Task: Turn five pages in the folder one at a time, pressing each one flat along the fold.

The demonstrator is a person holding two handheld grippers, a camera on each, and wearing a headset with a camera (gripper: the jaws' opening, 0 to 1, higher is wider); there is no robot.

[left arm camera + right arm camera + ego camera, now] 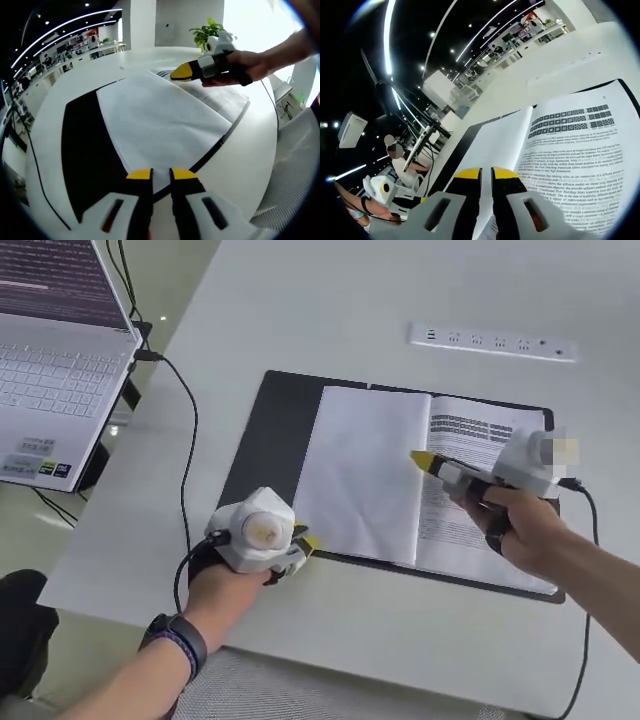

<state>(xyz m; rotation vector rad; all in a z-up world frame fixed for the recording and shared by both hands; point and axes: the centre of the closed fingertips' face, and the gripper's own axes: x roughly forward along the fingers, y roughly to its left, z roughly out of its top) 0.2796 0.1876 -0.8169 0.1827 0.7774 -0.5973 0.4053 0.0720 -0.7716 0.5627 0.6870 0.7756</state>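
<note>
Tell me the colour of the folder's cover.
The folder cover is black, clearest in the head view.

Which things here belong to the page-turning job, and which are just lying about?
In the job: folder, blank page, printed page, left gripper, right gripper.
Lying about: laptop, power strip, potted plant.

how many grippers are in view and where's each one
2. The left gripper is at the near edge of the turned blank page. The right gripper is over the fold, beside the printed page. No sign of a hidden one.
</note>
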